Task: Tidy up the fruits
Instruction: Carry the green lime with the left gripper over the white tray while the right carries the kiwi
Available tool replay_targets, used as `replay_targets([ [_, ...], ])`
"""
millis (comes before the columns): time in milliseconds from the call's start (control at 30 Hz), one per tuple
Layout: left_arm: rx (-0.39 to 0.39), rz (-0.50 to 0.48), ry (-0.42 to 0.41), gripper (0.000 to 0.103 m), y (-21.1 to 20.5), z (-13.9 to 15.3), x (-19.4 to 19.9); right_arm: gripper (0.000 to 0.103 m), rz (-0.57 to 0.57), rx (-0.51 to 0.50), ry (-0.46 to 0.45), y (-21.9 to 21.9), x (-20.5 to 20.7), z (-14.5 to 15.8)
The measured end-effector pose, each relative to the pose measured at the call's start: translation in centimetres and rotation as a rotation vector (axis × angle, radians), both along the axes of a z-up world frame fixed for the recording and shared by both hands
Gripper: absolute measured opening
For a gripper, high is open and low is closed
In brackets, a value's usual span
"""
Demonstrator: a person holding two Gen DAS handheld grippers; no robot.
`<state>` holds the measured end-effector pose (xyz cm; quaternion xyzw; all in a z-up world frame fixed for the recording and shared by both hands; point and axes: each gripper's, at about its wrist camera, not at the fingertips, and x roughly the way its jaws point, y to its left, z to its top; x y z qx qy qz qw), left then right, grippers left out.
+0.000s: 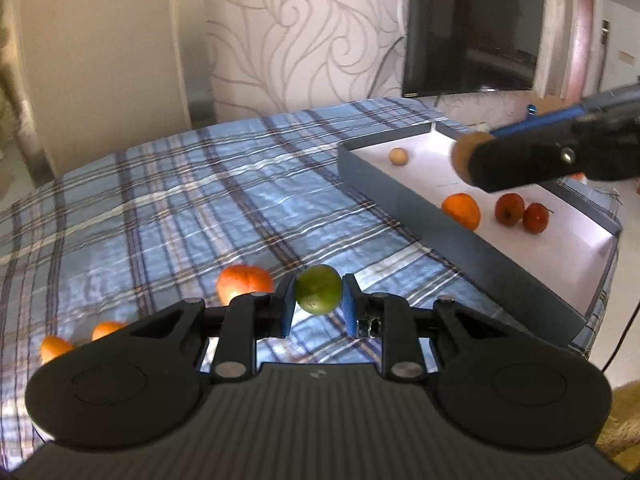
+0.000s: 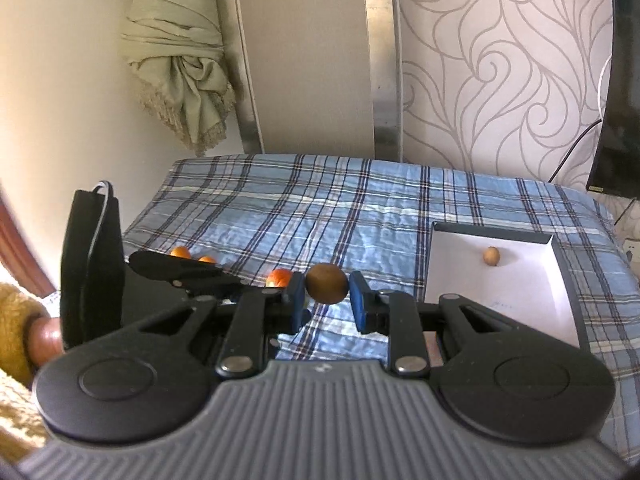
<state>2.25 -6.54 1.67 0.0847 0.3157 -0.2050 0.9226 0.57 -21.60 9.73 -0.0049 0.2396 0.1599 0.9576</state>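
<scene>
In the left wrist view my left gripper [image 1: 319, 296] is shut on a green round fruit [image 1: 319, 289], lifted above the plaid cloth. My right gripper [image 2: 326, 284] is shut on a brown round fruit [image 2: 326, 282]; it also shows at the right of the left wrist view as the right gripper [image 1: 464, 160], over the box. The grey box with a white floor [image 1: 400, 196] holds an orange [image 1: 461, 209], two red fruits [image 1: 509, 208] and a small tan fruit [image 1: 399, 156]. Loose oranges [image 1: 244, 282] lie on the cloth left of my left gripper.
A blue plaid cloth [image 1: 200, 200] covers the table. The box [image 2: 568, 292] sits at its right side, near the edge. A dark screen [image 1: 472, 28] hangs on the patterned wall behind. The left gripper's body [image 2: 96, 260] and a sleeve stand at the left of the right wrist view.
</scene>
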Motion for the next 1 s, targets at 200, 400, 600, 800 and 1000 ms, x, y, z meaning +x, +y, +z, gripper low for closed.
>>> replay_targets([
  [200, -0.005, 0.085, 0.027, 0.028, 0.9, 0.2, -1.3, 0.027, 0.017, 0.021, 0.051, -0.8, -0.6, -1.3],
  [400, 0.017, 0.121, 0.008, 0.028, 0.5, 2.0, -2.6, 0.027, 0.045, 0.013, 0.05, -1.5, -1.0, -0.6],
  [600, 0.004, 0.187, -0.016, 0.028, 0.3, 3.5, -3.6, 0.027, 0.105, -0.039, 0.01, -1.9, -1.5, -0.3],
  [800, -0.022, 0.251, -0.01, 0.028, 0.5, 3.0, -4.5, 0.027, 0.147, -0.051, 0.011, -2.2, -1.5, -1.5],
  [1000, -0.05, 0.312, 0.005, 0.028, 0.1, 2.2, -5.2, 0.027, 0.176, -0.044, 0.015, -2.9, -2.4, -1.2],
])
